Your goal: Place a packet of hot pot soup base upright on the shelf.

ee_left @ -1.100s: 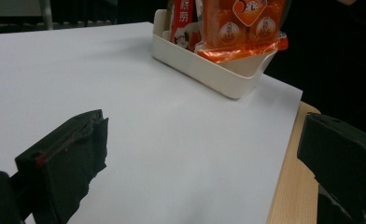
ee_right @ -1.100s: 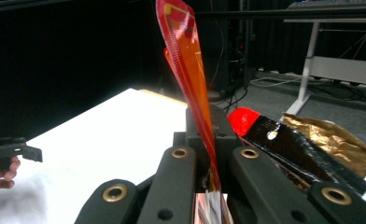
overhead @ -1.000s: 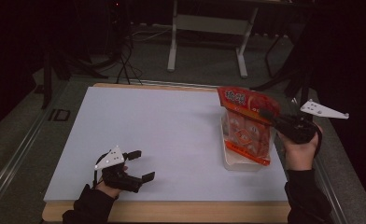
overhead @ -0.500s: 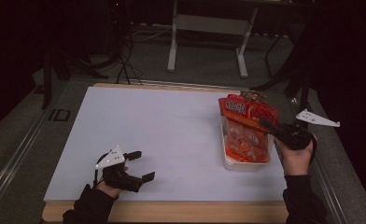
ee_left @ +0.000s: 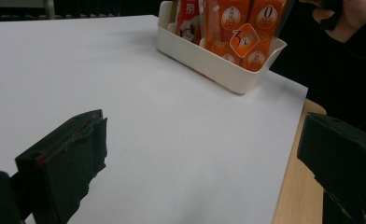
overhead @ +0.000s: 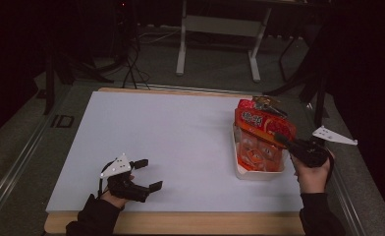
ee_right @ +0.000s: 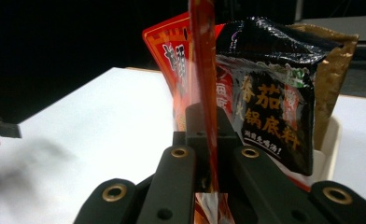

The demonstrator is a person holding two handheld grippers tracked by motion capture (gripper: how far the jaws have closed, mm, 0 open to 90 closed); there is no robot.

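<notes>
My right hand-held gripper (overhead: pixel 285 139) was clamped on the top edge of the orange snack bag (overhead: pixel 259 142), the jaws pressed flat against the film. The bag stood in the white bin (overhead: pixel 252 173) near the desk's (overhead: pixel 171 132) right edge, beside a dark sauce packet (ee_right: pixel 270 102) in the same bin. My left hand-held gripper (overhead: pixel 149 174) rested on the desk near its front left corner, jaws spread wide with nothing between them.

the right gripper (overhead: pixel 282 139) has sunk, lowering its clamped orange packet (overhead: pixel 262 125) from above the white bin (overhead: pixel 252 173) down into it.
</notes>
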